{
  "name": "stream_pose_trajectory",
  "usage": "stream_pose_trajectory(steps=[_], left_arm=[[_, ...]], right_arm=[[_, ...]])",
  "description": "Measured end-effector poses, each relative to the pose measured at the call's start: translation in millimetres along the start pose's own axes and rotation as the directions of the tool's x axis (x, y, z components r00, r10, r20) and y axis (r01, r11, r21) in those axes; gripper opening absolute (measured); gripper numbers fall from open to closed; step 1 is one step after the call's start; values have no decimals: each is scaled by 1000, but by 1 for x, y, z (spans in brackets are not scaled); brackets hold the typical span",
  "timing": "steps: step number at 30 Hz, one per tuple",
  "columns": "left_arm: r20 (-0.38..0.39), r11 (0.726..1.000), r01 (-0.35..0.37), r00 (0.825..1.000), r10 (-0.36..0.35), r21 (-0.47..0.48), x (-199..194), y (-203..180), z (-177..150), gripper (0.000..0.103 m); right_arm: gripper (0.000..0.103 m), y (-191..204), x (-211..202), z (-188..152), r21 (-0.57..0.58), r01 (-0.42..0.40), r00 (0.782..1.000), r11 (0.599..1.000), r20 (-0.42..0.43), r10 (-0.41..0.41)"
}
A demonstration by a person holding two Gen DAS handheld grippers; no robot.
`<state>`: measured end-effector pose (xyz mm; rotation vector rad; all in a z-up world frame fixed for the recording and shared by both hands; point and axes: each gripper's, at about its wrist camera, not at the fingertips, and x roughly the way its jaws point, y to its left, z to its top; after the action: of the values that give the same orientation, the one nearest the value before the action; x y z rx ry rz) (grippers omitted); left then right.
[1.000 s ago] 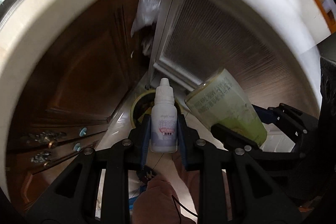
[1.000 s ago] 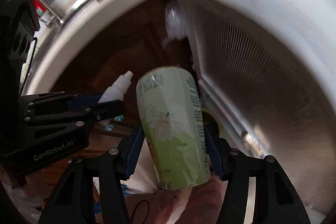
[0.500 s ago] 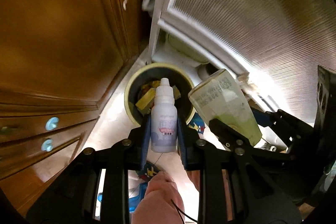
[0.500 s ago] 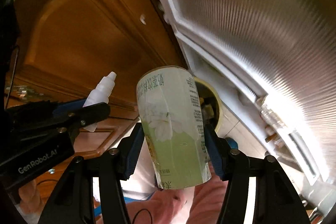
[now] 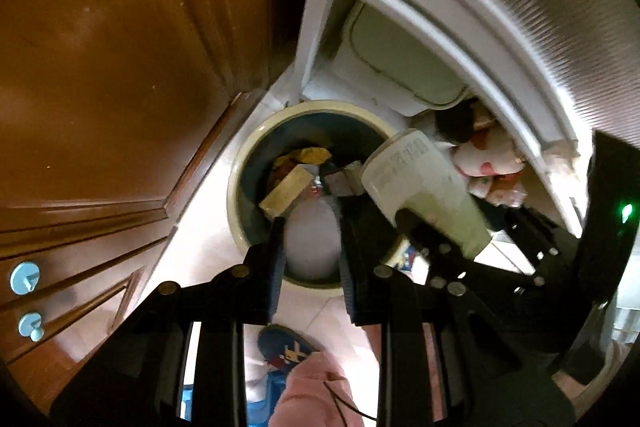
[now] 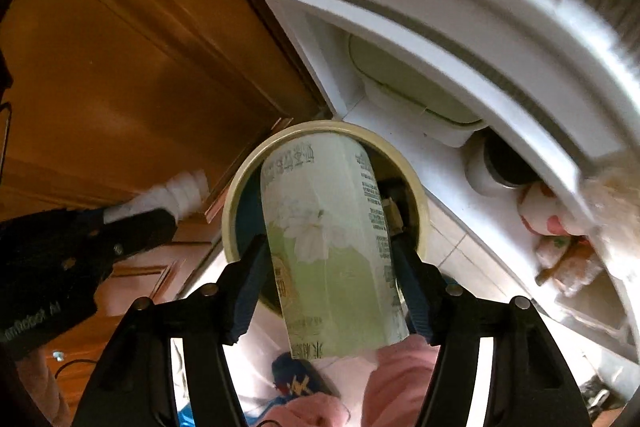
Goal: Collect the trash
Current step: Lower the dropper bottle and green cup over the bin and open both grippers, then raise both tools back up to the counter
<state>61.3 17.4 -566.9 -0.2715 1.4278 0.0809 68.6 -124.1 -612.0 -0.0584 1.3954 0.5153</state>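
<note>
My left gripper (image 5: 311, 239) is shut on a small white dropper bottle (image 5: 310, 241), blurred, right over the mouth of a round cream-rimmed trash bin (image 5: 244, 163) holding several scraps. My right gripper (image 6: 328, 263) is shut on a green and white paper cup (image 6: 332, 239), held tilted over the same bin (image 6: 236, 195). The cup also shows in the left wrist view (image 5: 424, 191), at the bin's right rim. The left gripper with the bottle (image 6: 176, 195) shows at the left in the right wrist view.
The bin stands on a pale tiled floor (image 5: 196, 251) in a corner between a brown wooden cabinet (image 5: 100, 67) and a white ribbed door frame (image 5: 460, 39). A pale green lidded container (image 6: 404, 83) and a patterned bundle (image 5: 492, 163) lie behind it. A blue shoe (image 5: 284, 347) is below.
Both grippers have dropped and tilted down toward the bin, which is now much closer and larger. The bottle and cup stay gripped.
</note>
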Motion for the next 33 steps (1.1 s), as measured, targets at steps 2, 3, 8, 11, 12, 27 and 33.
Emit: stream_pose_trajectory(steps=[2,3,8,11,12,27,33], left_arm=[[-5,1000,-8,1000,8,-7,8,4,0,30],[-8,1000,-10,1000,10,-12,10,4,0,38],[-5,999,-30,1000,30,-26,10,9,-6,75],[-2,999,-40,999,39,-20,1,7,-9,75],[-2,999,-41,999,41,-19,1,9,-9,75],[53,999,-50,997,50,-2,-115,-18,-13,75],[96,999,-42,995,41,10,-204,-32,-17,75]], right_arm=[[64,-1,9,2,10,-5,1000,1000,7,5],[65,-1,12,2,11,-6,1000,1000,9,6],[66,-2,13,-3,25,-2,1000,1000,4,2],[66,-7,10,-8,29,2,1000,1000,5,-2],[66,-7,7,-10,34,5,1000,999,4,-6],[66,6,-115,-3,67,0,998,998,64,-4],[66,31,-198,0,29,-16,995,999,102,13]])
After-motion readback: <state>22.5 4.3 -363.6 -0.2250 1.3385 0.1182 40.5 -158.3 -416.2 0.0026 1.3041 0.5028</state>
